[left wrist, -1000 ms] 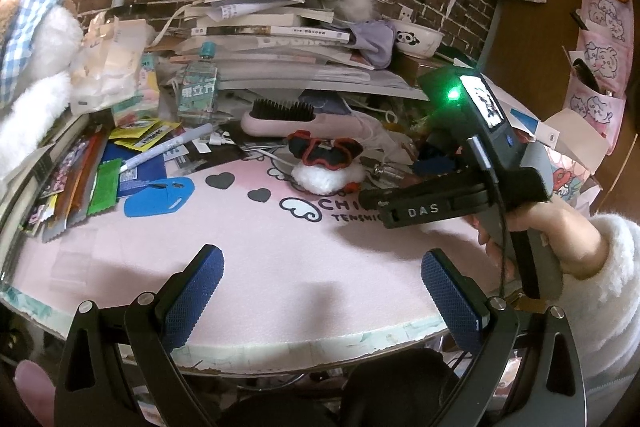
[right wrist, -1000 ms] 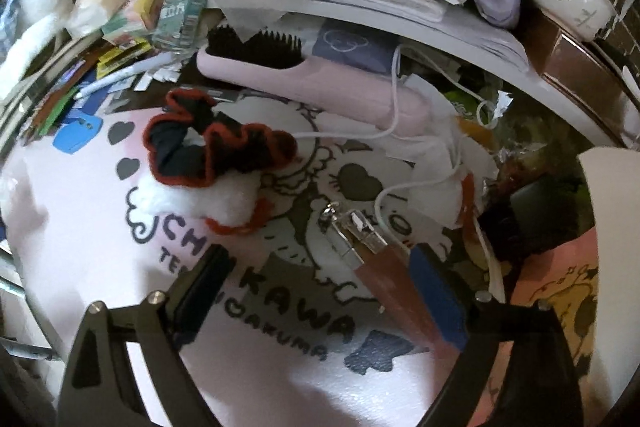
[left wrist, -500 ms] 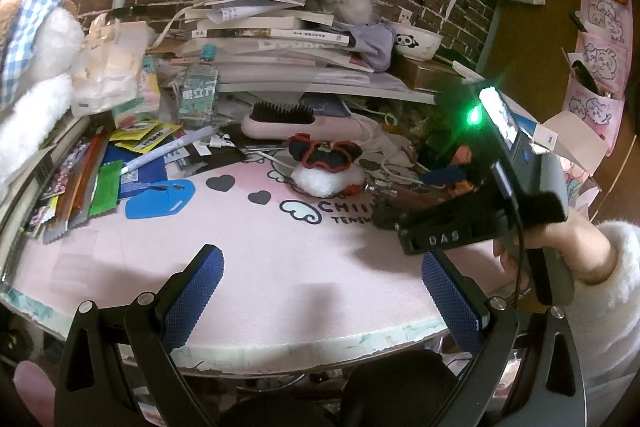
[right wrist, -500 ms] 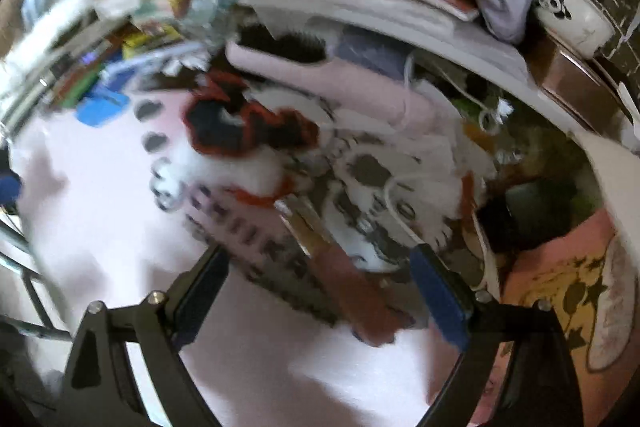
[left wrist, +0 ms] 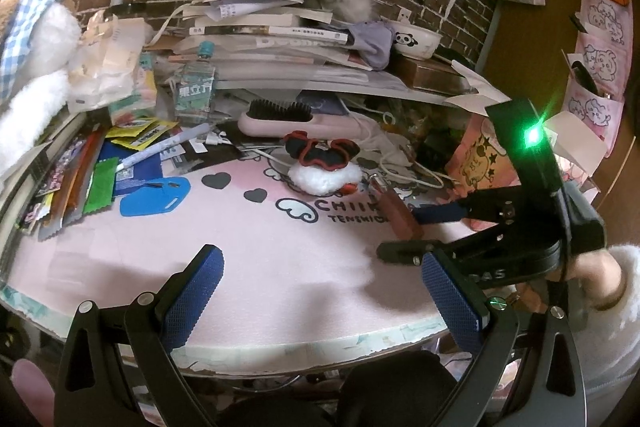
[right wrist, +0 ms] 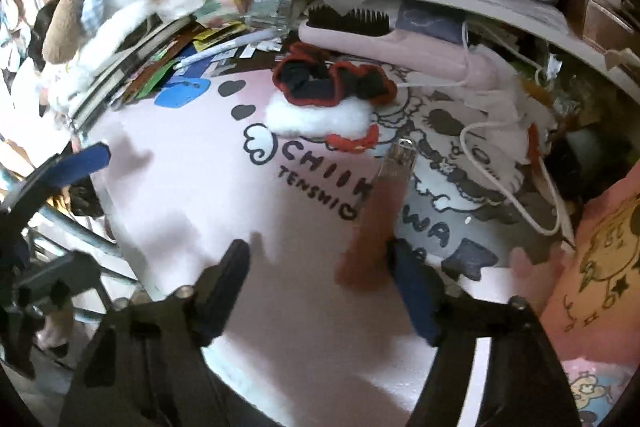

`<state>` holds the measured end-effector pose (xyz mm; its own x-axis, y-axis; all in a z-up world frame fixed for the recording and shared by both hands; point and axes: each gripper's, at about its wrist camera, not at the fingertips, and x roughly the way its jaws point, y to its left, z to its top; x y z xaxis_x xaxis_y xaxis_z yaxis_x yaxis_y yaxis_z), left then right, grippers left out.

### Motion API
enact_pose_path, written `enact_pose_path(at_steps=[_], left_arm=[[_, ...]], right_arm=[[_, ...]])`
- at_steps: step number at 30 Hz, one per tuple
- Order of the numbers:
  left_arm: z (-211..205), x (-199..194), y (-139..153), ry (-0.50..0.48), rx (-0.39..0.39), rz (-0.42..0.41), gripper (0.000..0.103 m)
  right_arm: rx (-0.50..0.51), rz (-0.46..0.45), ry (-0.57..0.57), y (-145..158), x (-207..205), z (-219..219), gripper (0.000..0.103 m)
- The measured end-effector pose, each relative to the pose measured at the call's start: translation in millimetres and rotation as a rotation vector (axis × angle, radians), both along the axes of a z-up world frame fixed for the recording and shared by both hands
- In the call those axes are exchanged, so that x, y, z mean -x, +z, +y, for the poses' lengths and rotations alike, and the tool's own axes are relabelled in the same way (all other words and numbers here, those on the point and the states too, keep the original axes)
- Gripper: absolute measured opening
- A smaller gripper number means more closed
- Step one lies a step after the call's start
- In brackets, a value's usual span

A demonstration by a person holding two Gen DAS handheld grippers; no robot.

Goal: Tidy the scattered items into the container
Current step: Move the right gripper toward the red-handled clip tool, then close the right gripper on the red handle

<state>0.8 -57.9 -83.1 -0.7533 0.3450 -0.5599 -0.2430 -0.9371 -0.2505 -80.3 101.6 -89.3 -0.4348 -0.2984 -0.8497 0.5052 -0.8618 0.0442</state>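
Note:
A brown-red tube with a silver cap [right wrist: 376, 219] lies on the pink printed mat [right wrist: 200, 187]. My right gripper [right wrist: 318, 251] straddles it and its jaws are closing. The tube sits against the right finger [right wrist: 412, 283], while the left finger [right wrist: 228, 275] stands clear of it. In the left wrist view the same tube [left wrist: 396, 215] lies between the right gripper's [left wrist: 416, 233] fingers. A pink bag with star drawings [left wrist: 480, 163] stands just right of it. My left gripper [left wrist: 322, 297] hangs open and empty over the mat's front edge.
A black-and-red scrunchie with white fluff [left wrist: 324, 163], a pink hairbrush [left wrist: 288, 119] and a white cable [right wrist: 500, 163] lie behind the tube. A blue tag [left wrist: 156, 197], a pen [left wrist: 160, 151], packets and a bottle [left wrist: 196, 87] crowd the left. Stacked books fill the back.
The right gripper swung towards the right front of the mat, tipped further down, and its jaws narrowed around the brown tube. The left gripper stayed put.

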Motion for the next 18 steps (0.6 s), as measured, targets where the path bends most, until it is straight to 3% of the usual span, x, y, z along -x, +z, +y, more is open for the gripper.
enact_pose_path(at_steps=[2, 6, 11, 14, 18], left_arm=[[0, -1, 0, 0.0, -0.003, 0.001, 0.099], [1, -1, -1, -0.002, -0.005, 0.001, 0.099], [1, 0, -1, -0.001, -0.007, 0.001, 0.099], [1, 0, -1, -0.002, -0.007, 0.0, 0.099], [1, -1, 0, -0.002, -0.005, 0.001, 0.099]], right_arm=[[-0.043, 0.055, -0.031, -2, -1, 1, 0.056], [-0.016, 0.081, -0.083, -5, 8, 8, 0.046], [0.001, 0.095, -0.101, -4, 9, 11, 0.037], [0.004, 0.099, -0.105, -4, 12, 8, 0.025], [-0.002, 0.108, -0.109, -3, 11, 9, 0.016]])
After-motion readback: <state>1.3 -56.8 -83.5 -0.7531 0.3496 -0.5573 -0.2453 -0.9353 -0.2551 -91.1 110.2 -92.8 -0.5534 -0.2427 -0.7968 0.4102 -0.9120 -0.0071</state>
